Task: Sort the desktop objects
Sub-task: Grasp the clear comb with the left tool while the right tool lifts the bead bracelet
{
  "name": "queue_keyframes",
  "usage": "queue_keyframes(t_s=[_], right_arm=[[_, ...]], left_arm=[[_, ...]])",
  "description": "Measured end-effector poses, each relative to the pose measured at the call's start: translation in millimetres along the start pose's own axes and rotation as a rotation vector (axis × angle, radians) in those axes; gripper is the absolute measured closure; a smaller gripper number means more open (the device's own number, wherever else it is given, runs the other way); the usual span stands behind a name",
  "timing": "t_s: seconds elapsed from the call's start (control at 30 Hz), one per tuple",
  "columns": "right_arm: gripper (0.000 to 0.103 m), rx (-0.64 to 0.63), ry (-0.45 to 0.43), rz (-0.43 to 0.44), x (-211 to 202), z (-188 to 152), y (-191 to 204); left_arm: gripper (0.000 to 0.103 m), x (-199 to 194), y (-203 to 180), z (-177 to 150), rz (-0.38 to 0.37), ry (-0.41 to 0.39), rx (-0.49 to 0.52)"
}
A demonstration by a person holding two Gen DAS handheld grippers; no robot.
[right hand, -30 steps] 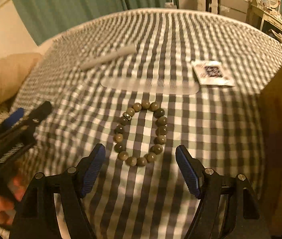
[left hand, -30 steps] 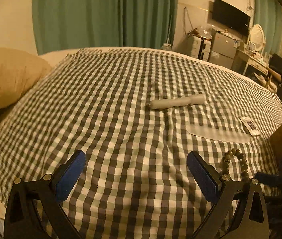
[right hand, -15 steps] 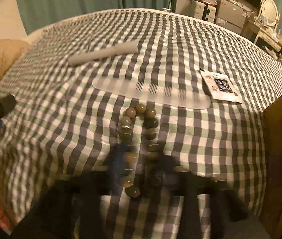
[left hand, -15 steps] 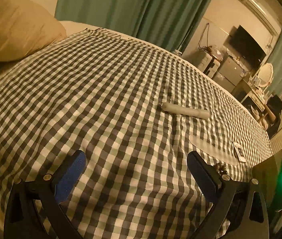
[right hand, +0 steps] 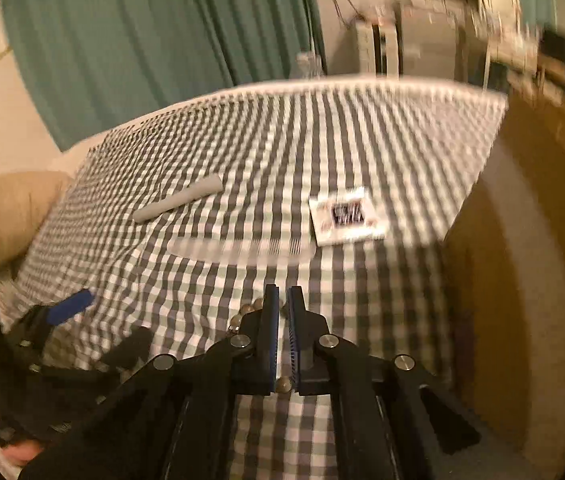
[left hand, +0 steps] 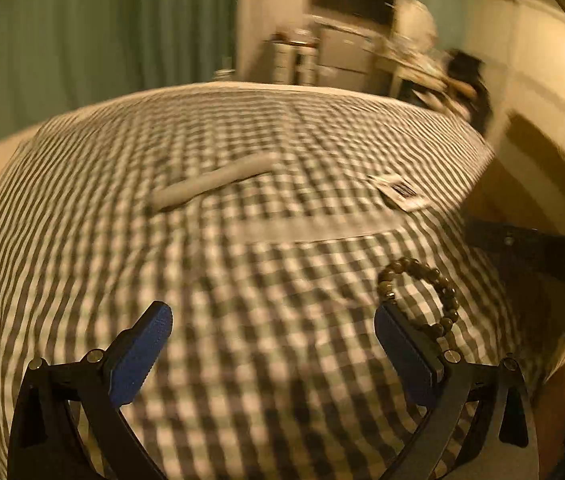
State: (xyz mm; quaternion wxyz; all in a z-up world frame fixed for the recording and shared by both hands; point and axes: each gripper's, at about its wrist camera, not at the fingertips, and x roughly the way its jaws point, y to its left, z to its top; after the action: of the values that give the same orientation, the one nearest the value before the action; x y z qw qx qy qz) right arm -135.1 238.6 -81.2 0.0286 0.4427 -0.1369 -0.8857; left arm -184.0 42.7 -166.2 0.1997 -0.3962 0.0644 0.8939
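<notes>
Gingham-covered bed [left hand: 242,128] carries it all: grey cylindrical stick [right hand: 178,202] mid-bed, clear plastic comb [right hand: 242,247] below it, printed packet [right hand: 346,216] toward the right edge; left tongs [left hand: 272,354] spread wide, right tongs [right hand: 282,312] clamped on the brown bead bracelet [left hand: 438,280] near the bed's front edge

Bead bracelet [left hand: 426,292]: brown round beads, looped, right fingers [right hand: 270,340] pinched on it, beads showing at their tips and base. Grey cylinder stick [right hand: 178,200]: lies flat and diagonal on the checked bed, well ahead-left of the right fingers. Clear comb [right hand: 242,249]: flat, crosswise, between stick and fingers, blurred. White printed packet [right hand: 346,216]: flat, ahead-right of the fingers, just beside the comb's right end.
</notes>
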Motion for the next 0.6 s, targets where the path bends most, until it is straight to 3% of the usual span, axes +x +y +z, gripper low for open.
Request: queue_keyframes(t_s=[0.2,0.33,0.37,0.5,0.53,0.6], right_arm=[[0.098,-0.006,0.085,-0.007,25,-5,1],[0.074,-0.008,0.127,-0.046,44,-6,1],[0.074,-0.002,0.121,-0.032,46,-7,1],[0.073,-0.057,0.137,-0.074,60,-6,3],[0.087,-0.047,0.163,-0.052,66,-5,0],[0.092,-0.005,0.175,-0.021,69,-6,-5]], left_arm=[[0.000,51,0,23,0.030,0.039,0.132],[0.000,81,8,37,-0.005,0.044,0.164],[0.000,85,9,43,-0.044,0.040,0.161],[0.000,103,4,57,-0.131,0.073,0.233],[0.000,107,2,59,-0.139,0.086,0.257],[0.003,110,3,60,-0.158,0.090,0.278]])
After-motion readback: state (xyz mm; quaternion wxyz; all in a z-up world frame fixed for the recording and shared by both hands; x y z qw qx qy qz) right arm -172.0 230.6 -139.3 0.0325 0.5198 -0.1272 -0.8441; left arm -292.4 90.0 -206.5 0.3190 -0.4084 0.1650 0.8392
